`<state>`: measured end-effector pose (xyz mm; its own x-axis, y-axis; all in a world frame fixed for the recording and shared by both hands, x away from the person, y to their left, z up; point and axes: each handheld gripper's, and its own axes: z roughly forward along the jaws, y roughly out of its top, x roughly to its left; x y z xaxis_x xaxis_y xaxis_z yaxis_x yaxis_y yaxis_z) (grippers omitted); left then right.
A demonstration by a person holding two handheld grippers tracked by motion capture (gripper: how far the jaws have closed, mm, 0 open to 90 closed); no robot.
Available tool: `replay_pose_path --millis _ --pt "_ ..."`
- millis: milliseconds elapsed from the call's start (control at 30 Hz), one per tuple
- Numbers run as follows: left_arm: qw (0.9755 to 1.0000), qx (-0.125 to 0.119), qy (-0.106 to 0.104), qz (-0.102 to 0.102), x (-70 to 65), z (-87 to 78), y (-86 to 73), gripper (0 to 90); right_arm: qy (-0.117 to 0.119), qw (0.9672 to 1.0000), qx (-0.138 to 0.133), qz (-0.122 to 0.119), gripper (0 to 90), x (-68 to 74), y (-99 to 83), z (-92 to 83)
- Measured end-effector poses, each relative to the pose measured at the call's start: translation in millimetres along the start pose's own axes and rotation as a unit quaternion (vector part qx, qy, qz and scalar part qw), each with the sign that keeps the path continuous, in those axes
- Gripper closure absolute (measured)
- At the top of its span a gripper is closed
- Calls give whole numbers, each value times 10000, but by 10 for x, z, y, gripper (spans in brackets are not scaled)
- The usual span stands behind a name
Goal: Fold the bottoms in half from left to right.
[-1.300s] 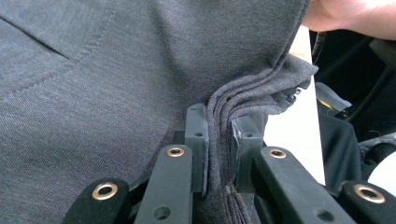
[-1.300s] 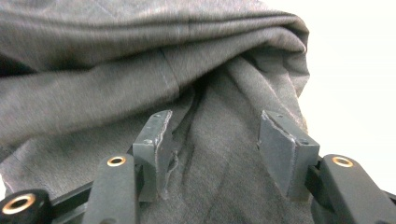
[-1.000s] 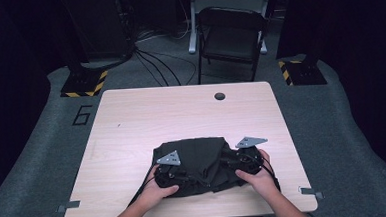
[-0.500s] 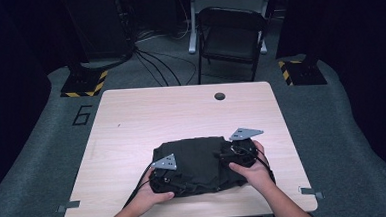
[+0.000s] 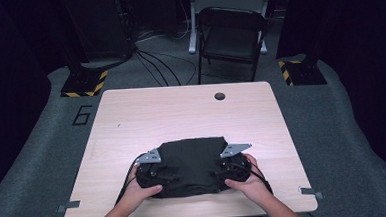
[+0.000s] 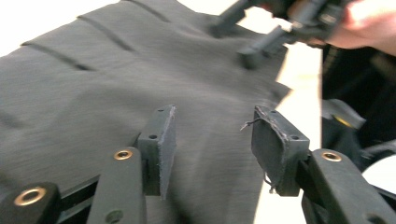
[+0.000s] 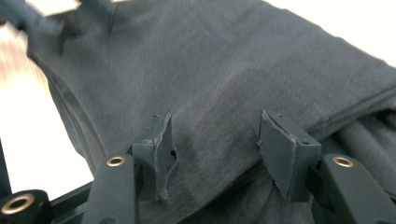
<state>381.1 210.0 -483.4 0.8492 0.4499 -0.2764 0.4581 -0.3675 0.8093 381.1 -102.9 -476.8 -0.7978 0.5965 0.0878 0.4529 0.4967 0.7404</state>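
1. Right now the main risk is the fold slipping: the left gripper (image 6: 212,140) has just been opening, and its jaws stand apart above the dark cloth (image 5: 191,164) with nothing pinched between them, so a loose layer could spring back or slide.
2. Equally, the right gripper (image 7: 215,149) hangs with its jaws apart over the cloth, gripping nothing; if either hand drags sideways, a pad could catch the fabric and pull the neat stack askew.
3. Closing on too thick a bundle is another hazard. In the right gripper view a bunched, rolled edge lies under the top layer, and a grab there might lift several layers at once.
4. Also, the cloth lies near the table's (image 5: 181,114) front edge between the two hands, so a hard tug toward the person could pull it off.
5. As for looks, the cloth is a dark grey, fine-knit piece, folded into a rough rectangle, mostly flat with a few long creases; it is probably a garment, though the blur leaves that uncertain.
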Motion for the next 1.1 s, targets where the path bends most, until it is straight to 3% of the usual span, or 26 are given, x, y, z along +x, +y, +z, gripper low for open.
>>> replay_pose_path --millis 100,167,467,600,733,900,933,1000,1100 --pt "9994 3 301 -150 86 -10 -51 452 -24 9999 97 2 445 0 -66 23" --pt "9990 10 391 -213 117 -11 -78 444 -43 9999 154 -28 442 -8 -99 45" --pt "9982 249 548 -32 136 33 -175 428 80 9994 344 56 444 -65 -233 130" --pt "9980 338 521 -85 129 36 -226 430 100 9992 385 -4 445 -78 -252 144" --pt "9968 409 680 134 84 44 -260 432 86 9993 350 -54 447 -70 -269 148" --pt "9956 527 735 233 16 -69 -244 427 33 9994 339 -84 447 -55 -270 146" --pt "9952 458 797 349 2 -106 -248 425 28 9994 332 -89 447 -59 -273 146" --pt "9947 467 840 375 -2 -171 -263 426 35 9995 322 -63 447 -64 -275 142" --pt "9947 610 793 250 35 -272 -311 449 20 9995 307 -42 447 -60 -276 141"
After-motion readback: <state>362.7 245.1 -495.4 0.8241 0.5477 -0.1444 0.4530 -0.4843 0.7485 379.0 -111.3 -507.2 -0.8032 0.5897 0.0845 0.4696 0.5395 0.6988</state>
